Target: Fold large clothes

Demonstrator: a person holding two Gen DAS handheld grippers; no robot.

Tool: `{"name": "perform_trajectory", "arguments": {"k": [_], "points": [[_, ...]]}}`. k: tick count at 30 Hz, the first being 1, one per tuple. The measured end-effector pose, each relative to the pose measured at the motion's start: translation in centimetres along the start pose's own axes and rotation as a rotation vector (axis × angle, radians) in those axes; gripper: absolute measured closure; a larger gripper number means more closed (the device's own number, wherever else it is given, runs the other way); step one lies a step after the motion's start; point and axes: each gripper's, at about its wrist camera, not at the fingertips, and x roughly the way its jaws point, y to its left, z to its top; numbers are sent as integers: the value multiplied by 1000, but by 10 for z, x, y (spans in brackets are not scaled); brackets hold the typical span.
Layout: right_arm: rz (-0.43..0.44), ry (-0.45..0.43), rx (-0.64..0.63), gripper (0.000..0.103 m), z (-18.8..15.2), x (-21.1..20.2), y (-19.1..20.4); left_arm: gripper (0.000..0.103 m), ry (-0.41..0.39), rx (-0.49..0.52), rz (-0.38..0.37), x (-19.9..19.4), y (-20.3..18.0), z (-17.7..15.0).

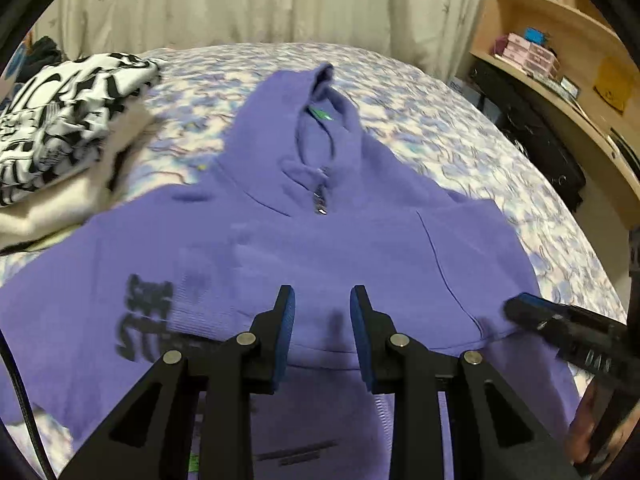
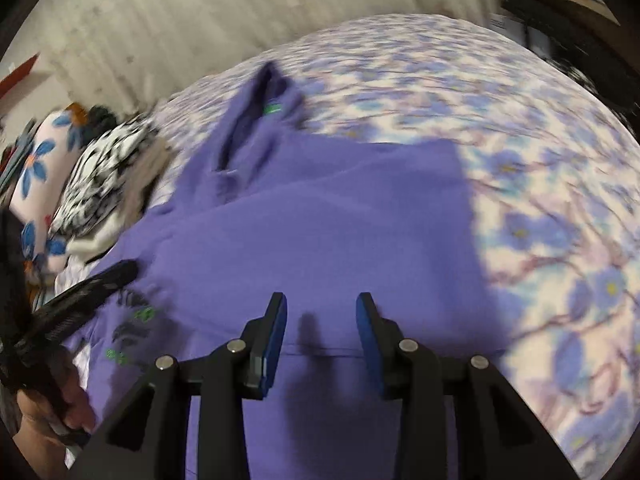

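Note:
A purple hoodie (image 1: pixel 320 248) lies spread front up on the bed, its hood (image 1: pixel 316 120) pointing away and a metal zip pull (image 1: pixel 320 200) at the neck. Black lettering (image 1: pixel 148 320) marks its left side. My left gripper (image 1: pixel 322 296) hovers over the lower middle of the hoodie, jaws apart, nothing between the pads. In the right wrist view the hoodie (image 2: pixel 320 220) fills the centre. My right gripper (image 2: pixel 322 302) hangs above its hem, also open and empty. Each gripper shows in the other's view: the right gripper (image 1: pixel 520 308) and the left gripper (image 2: pixel 124 270), held by a hand (image 2: pixel 52 412).
The bed has a blue floral cover (image 1: pixel 440 128). A pile of black-and-white clothes (image 1: pixel 60 120) sits at the hoodie's left, beside a flowered pillow (image 2: pixel 36 184). Wooden shelves (image 1: pixel 560 60) stand to the right, and a pale curtain (image 1: pixel 240 0) hangs behind the bed.

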Motion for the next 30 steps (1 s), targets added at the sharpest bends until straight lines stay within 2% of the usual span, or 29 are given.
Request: {"name": "perform_trajectory", "arguments": {"k": [3,5,7,8,10,11,12,13,14,16,21,25,27,29,30], "points": [[-4,21,-54,67,-5,15,18,76,29,-15,10,16,-6,-7],[-39,29,-69,67,-7,22,16,76,53,-19,46,29,-3,-12],[-101,25,-60,67,-9,23,2,76,90,-24,92,42,5,-17],[-135,20,-47,67,-9,20,-8,76,96,-36,86,44,9,-20],[-258,4,-4,68,-9,14,-35,76,90,-77,39,43,20,-21],[-266,-5,22,72,-9,10,-48,76,91,-87,32,43,22,-21],[-225,-5,55,85,-10,7,-61,76,92,-93,29,43,23,-20],[-202,1,87,92,-12,4,-74,76,92,-94,28,43,23,-20],[-205,3,99,103,-14,2,-80,76,90,-91,33,43,22,-21],[-197,-5,106,103,-16,-2,-83,76,87,-80,48,43,19,-21],[-242,-6,77,100,-21,-1,-71,76,97,-86,66,44,17,-17],[-230,4,105,100,-20,-1,-73,70,108,-98,61,41,17,-16],[-223,10,121,99,-21,-4,-74,62,108,-95,55,39,16,-16],[-218,10,127,97,-22,-8,-72,46,100,-88,43,33,11,-18],[-213,8,130,94,-24,-11,-71,41,94,-84,50,29,8,-19]]}}
